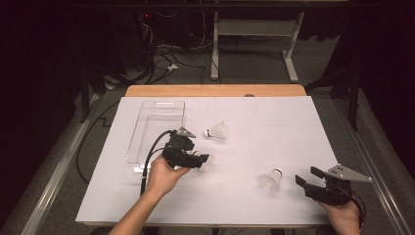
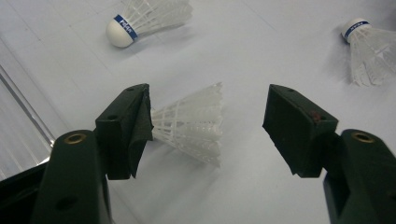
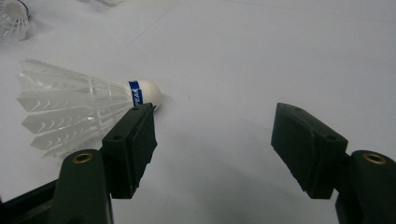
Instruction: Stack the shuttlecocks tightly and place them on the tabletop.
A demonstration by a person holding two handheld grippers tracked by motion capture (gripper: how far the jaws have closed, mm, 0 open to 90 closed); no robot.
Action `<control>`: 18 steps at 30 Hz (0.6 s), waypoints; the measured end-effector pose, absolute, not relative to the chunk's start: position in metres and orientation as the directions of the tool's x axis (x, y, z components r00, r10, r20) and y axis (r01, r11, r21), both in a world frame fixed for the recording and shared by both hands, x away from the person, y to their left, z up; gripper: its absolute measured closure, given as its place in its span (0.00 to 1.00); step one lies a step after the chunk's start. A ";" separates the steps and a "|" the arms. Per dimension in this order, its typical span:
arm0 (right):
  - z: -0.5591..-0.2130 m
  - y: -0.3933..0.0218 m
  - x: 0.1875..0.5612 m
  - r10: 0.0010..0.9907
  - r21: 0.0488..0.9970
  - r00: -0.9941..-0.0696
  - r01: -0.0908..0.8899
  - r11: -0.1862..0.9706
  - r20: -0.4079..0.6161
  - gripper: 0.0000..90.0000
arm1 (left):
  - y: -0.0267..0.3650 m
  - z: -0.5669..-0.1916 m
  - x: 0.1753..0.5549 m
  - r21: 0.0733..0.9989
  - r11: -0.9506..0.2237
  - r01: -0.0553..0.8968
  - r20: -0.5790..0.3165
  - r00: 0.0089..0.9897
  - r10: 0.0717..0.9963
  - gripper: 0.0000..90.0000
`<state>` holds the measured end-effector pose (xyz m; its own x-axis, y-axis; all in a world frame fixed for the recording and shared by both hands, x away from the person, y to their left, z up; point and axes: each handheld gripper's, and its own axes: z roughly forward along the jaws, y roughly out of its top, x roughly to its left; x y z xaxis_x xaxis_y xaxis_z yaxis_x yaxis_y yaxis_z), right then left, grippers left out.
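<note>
L gripper (image 2: 208, 123) jaws apart round shuttlecock (image 2: 191, 123) | R gripper (image 3: 212, 140) apart, nothing held, 2nd shuttlecock (image 3: 84, 112) beside

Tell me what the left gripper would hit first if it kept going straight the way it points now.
The left gripper stands open, and a plastic shuttlecock lies on the white table sheet between its jaws, feather skirt toward the right jaw. That shuttlecock would likely be met first; how far ahead it lies is unclear.
</note>
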<state>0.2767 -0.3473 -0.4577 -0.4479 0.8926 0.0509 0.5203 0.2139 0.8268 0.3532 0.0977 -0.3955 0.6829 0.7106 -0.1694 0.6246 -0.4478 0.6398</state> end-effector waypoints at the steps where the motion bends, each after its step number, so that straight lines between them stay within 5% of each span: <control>1: -0.458 -0.347 0.277 0.893 0.827 -0.448 0.520 0.214 0.050 0.34 | 0.098 -0.396 0.352 0.638 -0.453 0.623 -0.164 0.685 0.710 0.37; 18: -0.458 -0.347 0.277 0.893 0.826 -0.448 0.520 0.215 0.049 0.34 | 0.108 -0.403 0.334 0.641 -0.449 0.623 -0.179 0.690 0.701 0.37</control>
